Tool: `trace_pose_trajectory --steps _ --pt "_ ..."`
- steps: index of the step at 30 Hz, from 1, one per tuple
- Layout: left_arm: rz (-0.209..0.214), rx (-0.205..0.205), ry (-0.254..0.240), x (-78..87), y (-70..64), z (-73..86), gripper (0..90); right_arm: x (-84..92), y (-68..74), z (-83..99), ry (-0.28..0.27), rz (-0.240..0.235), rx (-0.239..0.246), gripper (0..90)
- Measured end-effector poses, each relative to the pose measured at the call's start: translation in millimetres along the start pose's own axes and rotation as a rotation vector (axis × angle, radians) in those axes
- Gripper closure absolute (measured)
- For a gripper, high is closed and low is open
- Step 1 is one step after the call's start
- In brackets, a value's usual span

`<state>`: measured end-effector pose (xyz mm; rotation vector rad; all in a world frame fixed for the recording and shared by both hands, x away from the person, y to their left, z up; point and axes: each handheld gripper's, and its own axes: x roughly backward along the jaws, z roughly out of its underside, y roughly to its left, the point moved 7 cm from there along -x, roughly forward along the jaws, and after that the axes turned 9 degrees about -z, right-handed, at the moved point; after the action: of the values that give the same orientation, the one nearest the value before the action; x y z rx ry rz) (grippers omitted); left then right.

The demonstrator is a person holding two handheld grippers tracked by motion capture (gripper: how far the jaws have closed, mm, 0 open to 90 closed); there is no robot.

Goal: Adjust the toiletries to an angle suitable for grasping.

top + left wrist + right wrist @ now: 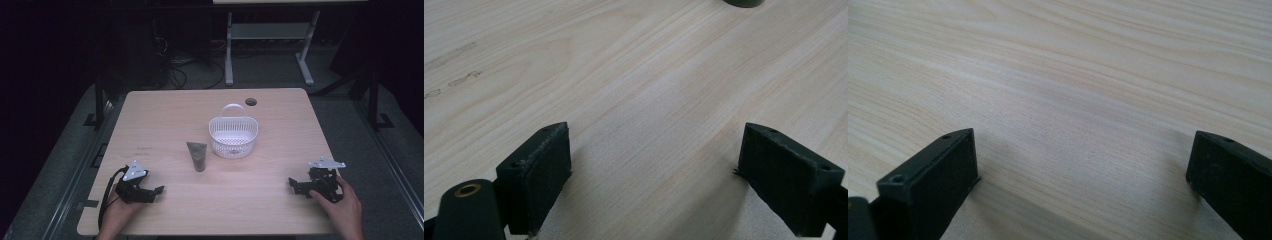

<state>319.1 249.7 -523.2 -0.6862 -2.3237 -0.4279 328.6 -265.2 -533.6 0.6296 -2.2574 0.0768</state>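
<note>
Tube: a grey squeeze tube (197, 155) is laid flat on the bench (165, 115), cap end toward the person, just beside the white slotted basket (233, 136).
Left gripper (156, 191): rested on the near left of the bench, fingers (535, 172) spread with nothing between them; the tube lies ahead and to its right, well apart.
Right gripper (293, 184): held at the near right edge, fingers (928, 187) released and empty (the tube is farther from this one).
Left gripper view: a dark rounded edge (744, 2), probably the tube's cap, is seen at the top.
Right gripper view: bare wood grain is seen between the fingers.
High view: basket, tube and both hands are seen together.
</note>
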Motion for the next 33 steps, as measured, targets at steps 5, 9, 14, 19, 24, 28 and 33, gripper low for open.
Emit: trace_pose_trajectory --steps 5,9,14,19,24,28,33 --pt "-0.001 -0.001 0.001 0.2 -0.1 0.0 12.9 0.0 0.0 0.0 0.0 0.0 0.0 0.0" --pt "-0.002 0.003 -0.004 0.3 -0.1 -0.2 14.1 0.0 0.0 0.0 0.0 -0.001 0.0 0.0" --pt "0.001 -0.002 0.0 1.9 -0.6 -1.8 21.8 0.0 0.0 -0.1 0.0 -0.001 -0.001 0.0" --pt "0.003 0.001 0.005 5.8 -1.3 -3.5 29.0 0.0 0.1 -0.1 0.0 -0.001 -0.001 0.0" --pt "0.03 0.02 -0.016 13.8 -2.2 -10.2 45.1 0.0 0.1 -0.1 -0.001 -0.001 -0.001 0.0" --pt "0.046 0.023 -0.004 15.4 -3.3 -11.5 55.4 0.0 0.0 -0.1 0.0 -0.001 -0.001 0.0" --pt "0.073 0.044 0.01 18.6 -3.5 -15.1 71.5 0.1 -0.2 0.1 0.0 -0.001 0.002 0.0"
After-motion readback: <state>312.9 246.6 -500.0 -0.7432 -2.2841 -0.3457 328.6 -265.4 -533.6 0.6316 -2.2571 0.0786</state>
